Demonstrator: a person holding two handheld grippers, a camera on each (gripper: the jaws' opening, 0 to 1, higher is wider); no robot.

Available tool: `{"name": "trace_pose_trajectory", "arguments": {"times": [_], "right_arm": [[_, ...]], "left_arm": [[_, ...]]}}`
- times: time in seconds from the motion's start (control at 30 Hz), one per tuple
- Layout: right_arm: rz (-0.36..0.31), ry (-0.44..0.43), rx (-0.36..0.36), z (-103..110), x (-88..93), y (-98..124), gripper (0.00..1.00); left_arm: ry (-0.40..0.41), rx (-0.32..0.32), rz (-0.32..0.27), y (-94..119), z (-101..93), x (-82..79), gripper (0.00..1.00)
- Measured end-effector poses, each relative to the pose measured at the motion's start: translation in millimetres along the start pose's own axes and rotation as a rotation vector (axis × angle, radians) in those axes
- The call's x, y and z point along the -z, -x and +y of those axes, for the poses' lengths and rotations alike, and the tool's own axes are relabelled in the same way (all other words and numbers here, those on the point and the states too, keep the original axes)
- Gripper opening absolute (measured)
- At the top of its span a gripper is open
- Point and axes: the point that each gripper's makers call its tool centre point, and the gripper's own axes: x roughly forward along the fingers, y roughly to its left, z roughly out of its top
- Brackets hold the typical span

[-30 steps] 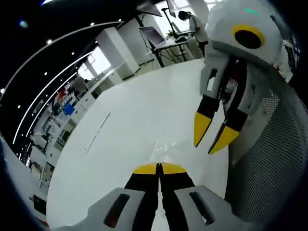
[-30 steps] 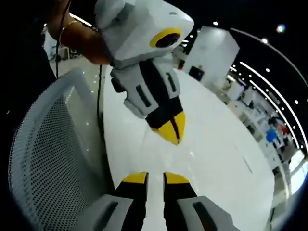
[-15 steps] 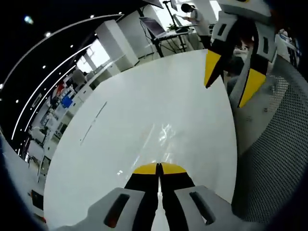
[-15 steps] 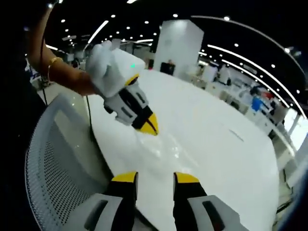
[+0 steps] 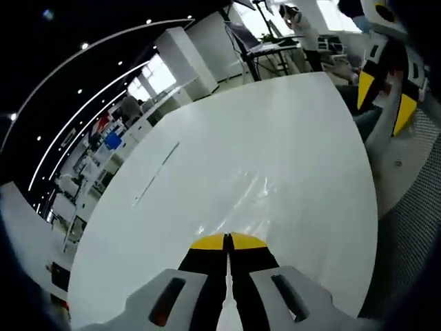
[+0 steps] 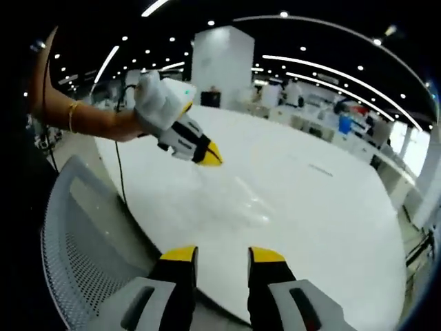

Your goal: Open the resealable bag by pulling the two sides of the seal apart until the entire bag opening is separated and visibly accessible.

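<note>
Your left gripper rises from the bottom centre of the left gripper view with its two yellow-tipped jaws pressed together and nothing visible between them. Ahead of it lies the white table, which takes up the middle of the frame. A clear, glossy sheet that looks like the bag lies flat on the table just above your jaw tips, showing only as faint creases and glints, and I cannot tell whether its seal is open or closed. In the upper right corner of that view your right gripper hangs beyond the table edge with its jaws apart and empty, and the grey mesh chair runs down the right side. In the right gripper view your right gripper stands at the bottom centre with a clear gap between its jaws and nothing in it. The bag glints on the table in the middle of the frame, apart from both grippers. Your left gripper sits in the upper left, held in your hand, its tips closed and pointing down toward the table just beside the bag. The chair fills the lower left.
</note>
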Motion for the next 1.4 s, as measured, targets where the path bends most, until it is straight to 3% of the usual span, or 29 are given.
{"name": "trace_pose_trajectory", "arguments": {"times": [0.33, 0.47, 0.77, 0.93, 1.07, 1.23, 1.3, 1.37, 1.4], "right_arm": [[0.001, -0.031, 0.011, -1, 3.1, 2, 0.26], [0.004, -0.043, 0.012, -2, 3.8, 1, 0.26], [0.005, -0.079, 0.016, -4, 4.9, -1, 0.25], [0.012, -0.090, 0.022, -6, 7.3, -1, 0.25], [0.012, -0.098, 0.026, -7, 7.7, -1, 0.25], [0.018, -0.092, 0.024, -6, 8.2, -2, 0.25], [0.014, -0.095, 0.025, -6, 7.3, -2, 0.25], [0.012, -0.098, 0.026, -6, 7.3, -2, 0.25], [0.012, -0.097, 0.026, -6, 7.4, -2, 0.25]], "left_arm": [[0.017, -0.113, -0.005, -33, 41.1, -1.1, 0.00], [0.001, -0.124, -0.001, -52, 55.3, -4.7, 0.00], [0.050, -0.159, 0.013, -81, 75.6, -7.8, 0.00], [0.051, -0.165, 0.027, -94, 78.3, -6.0, 0.00], [0.057, -0.140, 0.007, -94, 72.2, -14.8, 0.00], [-0.002, -0.075, 0.010, -98, 49.9, -19.1, 0.00], [0.003, -0.057, 0.003, -98, 44.7, -20.1, 0.00], [0.031, 0.004, -0.026, -101, 30.9, -23.1, 0.03], [0.022, 0.000, -0.007, -101, 29.6, -20.1, 0.05]]}}
